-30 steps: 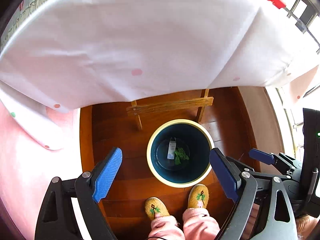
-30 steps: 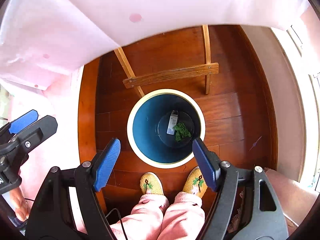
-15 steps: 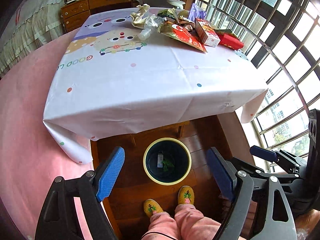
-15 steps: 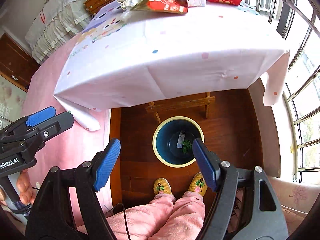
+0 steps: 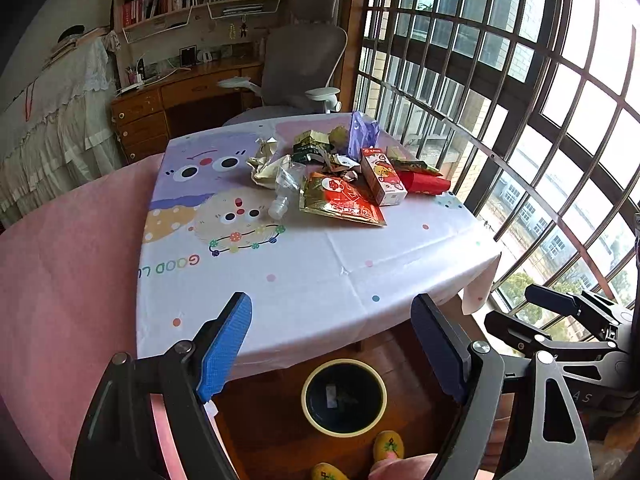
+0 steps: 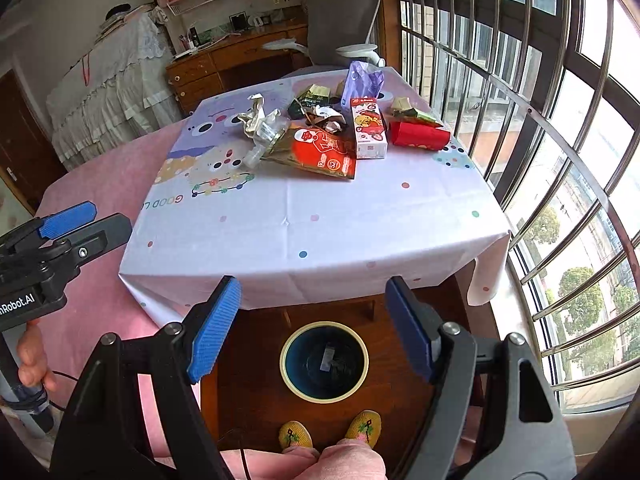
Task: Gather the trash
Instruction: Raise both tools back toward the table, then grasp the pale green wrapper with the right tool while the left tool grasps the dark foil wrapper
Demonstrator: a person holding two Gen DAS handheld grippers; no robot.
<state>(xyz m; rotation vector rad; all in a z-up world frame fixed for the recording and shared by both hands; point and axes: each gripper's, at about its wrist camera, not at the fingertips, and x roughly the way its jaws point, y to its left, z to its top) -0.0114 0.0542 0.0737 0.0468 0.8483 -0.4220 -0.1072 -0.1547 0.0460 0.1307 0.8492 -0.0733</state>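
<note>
From the left wrist view, the left gripper (image 5: pixel 332 344) has its fingers spread wide and empty above the near counter (image 5: pixel 320 272) edge. The trash pile (image 5: pixel 340 176) lies ahead on the far half, well apart from the fingers and slightly to their right. The bin (image 5: pixel 344 396) stands on the floor directly below.

From the right wrist view, the right gripper (image 6: pixel 312 332), fingers also apart and empty, faces the trash pile (image 6: pixel 332 136) almost straight ahead. The red-and-gold wrapper (image 6: pixel 320 152) is the nearest piece, so the right gripper looks better lined up. The bin (image 6: pixel 324 360) sits beneath.
</note>
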